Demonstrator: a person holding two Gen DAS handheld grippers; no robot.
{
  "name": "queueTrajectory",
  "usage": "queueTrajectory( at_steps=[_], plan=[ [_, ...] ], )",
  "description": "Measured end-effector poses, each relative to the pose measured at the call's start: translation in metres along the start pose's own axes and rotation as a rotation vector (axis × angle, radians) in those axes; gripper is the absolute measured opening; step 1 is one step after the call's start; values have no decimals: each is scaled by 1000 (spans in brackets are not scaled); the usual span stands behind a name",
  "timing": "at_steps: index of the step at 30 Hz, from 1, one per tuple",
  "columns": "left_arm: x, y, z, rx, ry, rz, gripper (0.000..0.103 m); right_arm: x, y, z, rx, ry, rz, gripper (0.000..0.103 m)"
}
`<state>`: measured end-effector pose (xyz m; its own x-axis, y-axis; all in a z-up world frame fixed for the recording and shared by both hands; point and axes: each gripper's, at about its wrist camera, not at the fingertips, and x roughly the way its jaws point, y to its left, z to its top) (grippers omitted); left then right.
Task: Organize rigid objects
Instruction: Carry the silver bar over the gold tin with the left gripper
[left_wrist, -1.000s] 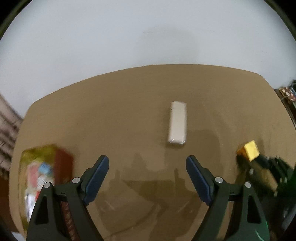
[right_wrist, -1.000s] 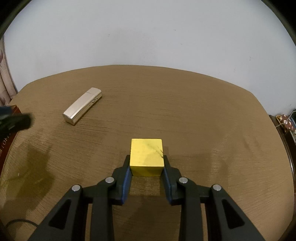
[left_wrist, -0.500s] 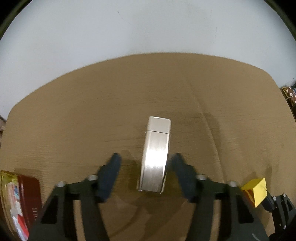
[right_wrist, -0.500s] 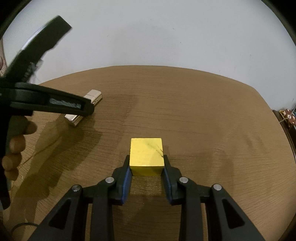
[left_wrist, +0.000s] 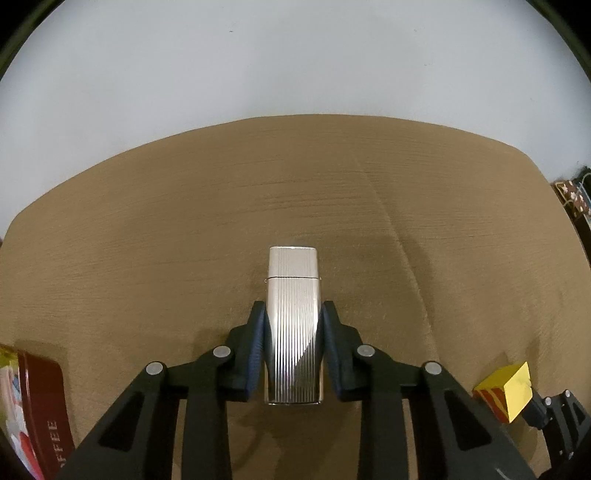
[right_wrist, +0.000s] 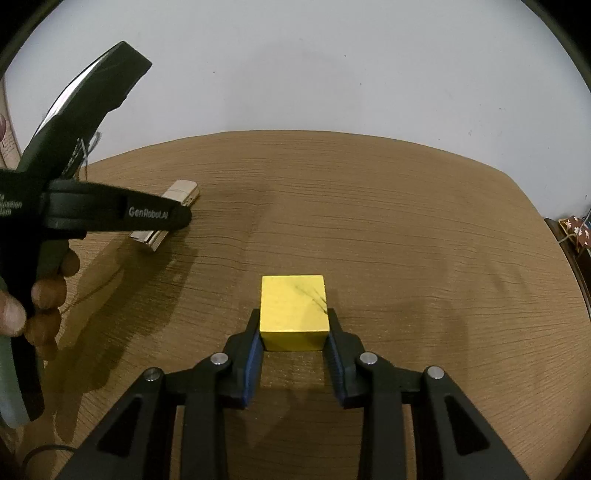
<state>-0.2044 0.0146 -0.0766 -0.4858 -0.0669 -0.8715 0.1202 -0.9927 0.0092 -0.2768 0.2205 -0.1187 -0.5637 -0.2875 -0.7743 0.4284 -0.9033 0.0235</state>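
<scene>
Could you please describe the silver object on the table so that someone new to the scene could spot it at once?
Start at the brown wood-grain table. Near its middle, the left claw is shut on a slim silver lighter lying flat, its hinged cap pointing away. Fine lengthwise ribbing and a metallic shine set it apart from the matte yellow cube in the right claw and the red coffee tin.

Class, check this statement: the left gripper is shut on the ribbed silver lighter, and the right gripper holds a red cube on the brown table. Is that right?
One detail is wrong: the cube is yellow on the faces shown, not red, as the right wrist view shows. The rest stands: the left gripper is shut on the ribbed silver lighter, and the right gripper holds the cube on the brown table.
</scene>
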Motion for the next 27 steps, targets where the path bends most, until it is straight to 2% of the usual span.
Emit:
queueTrajectory(
  at_steps=[5, 7, 27],
  plan=[
    [-8, -3, -11, -30, 3, 14, 26, -2, 0, -1, 0, 0, -1, 32],
    [2, -2, -6, -26, 5, 23, 26, -2, 0, -1, 0, 0, -2, 32],
    [-43, 31, -39, -57, 17, -10, 26, -4, 5, -1, -17, 2, -22, 32]
  ],
)
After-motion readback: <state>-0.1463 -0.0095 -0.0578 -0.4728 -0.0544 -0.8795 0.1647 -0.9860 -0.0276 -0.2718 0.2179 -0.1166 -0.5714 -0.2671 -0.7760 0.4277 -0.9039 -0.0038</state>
